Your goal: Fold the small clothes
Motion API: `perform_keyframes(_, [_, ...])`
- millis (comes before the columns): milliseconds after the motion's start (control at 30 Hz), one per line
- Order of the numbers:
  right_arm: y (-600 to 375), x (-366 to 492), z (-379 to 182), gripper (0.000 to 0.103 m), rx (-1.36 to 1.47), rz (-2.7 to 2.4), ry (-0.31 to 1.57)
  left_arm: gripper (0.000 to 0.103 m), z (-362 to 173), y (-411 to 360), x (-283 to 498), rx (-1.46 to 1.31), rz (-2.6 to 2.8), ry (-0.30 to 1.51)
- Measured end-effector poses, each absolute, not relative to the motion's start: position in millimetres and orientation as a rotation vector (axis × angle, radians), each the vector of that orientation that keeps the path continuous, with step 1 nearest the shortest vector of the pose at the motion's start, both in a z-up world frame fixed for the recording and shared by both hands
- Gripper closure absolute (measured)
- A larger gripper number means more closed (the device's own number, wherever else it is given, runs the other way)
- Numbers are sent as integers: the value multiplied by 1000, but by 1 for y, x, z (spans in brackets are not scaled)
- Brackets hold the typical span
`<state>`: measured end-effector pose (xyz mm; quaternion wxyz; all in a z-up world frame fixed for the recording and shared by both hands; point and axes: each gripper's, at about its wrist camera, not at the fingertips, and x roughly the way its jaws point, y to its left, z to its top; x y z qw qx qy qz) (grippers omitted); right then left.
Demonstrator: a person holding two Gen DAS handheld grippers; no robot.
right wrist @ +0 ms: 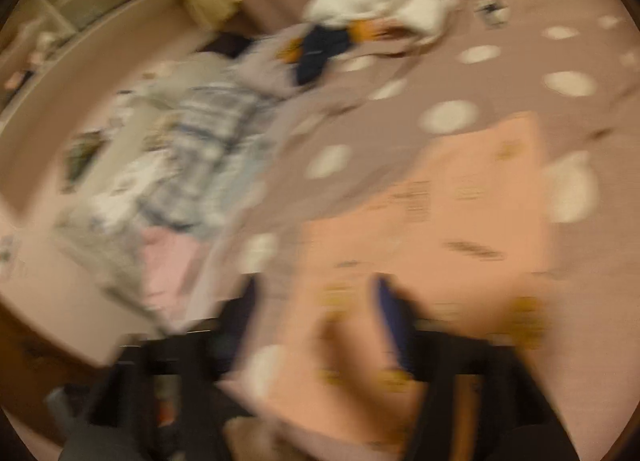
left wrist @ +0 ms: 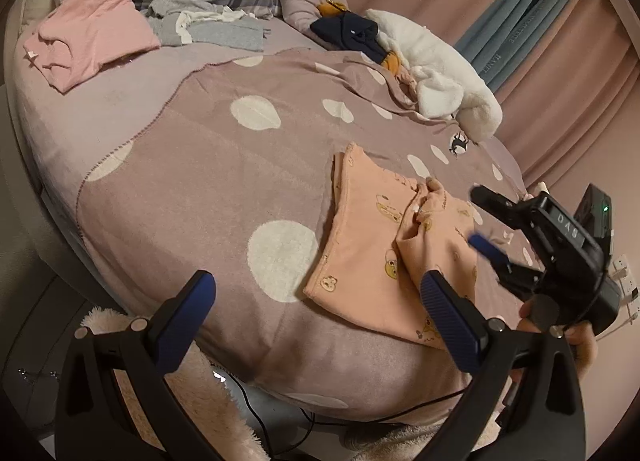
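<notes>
1. A peach printed garment (left wrist: pixel 384 233) lies partly folded on a dotted mauve blanket (left wrist: pixel 224 165), near the bed's front edge.
2. The left gripper (left wrist: pixel 316 313) hovers with its jaws spread wide and nothing between them; one finger overlaps the garment's near corner.
3. The right gripper (left wrist: pixel 490 237) stands just beside the bunched fold (left wrist: pixel 432 221), jaws released, holding nothing.
4. Risk: the loose bunched fold may slump open, unpinned.
5. Risk: the right wrist view is heavily blurred, so a hasty regrasp might pinch blanket along with cloth.
</notes>
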<state>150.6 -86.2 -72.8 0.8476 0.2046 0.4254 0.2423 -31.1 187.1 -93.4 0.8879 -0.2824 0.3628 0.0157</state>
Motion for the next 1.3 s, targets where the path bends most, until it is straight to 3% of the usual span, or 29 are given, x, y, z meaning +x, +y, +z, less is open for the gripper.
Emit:
perform_keyframes(33, [-90, 148, -73, 17, 406, 475, 886, 1, -94, 186, -31, -585, 30, 754])
perform_keyframes(500, [-22, 127, -108, 16, 32, 532, 914, 1, -93, 179, -31, -557, 7, 761])
perform_keyframes(533, [-21, 125, -109, 25, 14, 518, 901, 1, -94, 181, -31, -562, 11, 764])
perform_keyframes(567, [-19, 126, -113, 49, -2, 487, 898, 1, -95, 183, -31, -565, 15, 767])
perform_keyframes(600, [-20, 128, -115, 60, 5, 479, 910, 1, -96, 184, -31, -568, 18, 771])
perform_keyframes(700, [-43, 143, -121, 82, 196, 504, 969, 1, -98, 187, -32, -574, 19, 773])
perform_keyframes(733, [-49, 145, -122, 95, 228, 499, 978, 1, -99, 188, -32, -577, 20, 775])
perform_keyframes(900, [-82, 153, -115, 94, 506, 633, 962, 1, -100, 190, -30, -602, 16, 777])
perform_keyframes(1300, [-67, 153, -94, 94, 722, 876, 922, 1, -103, 194, -30, -611, 28, 776])
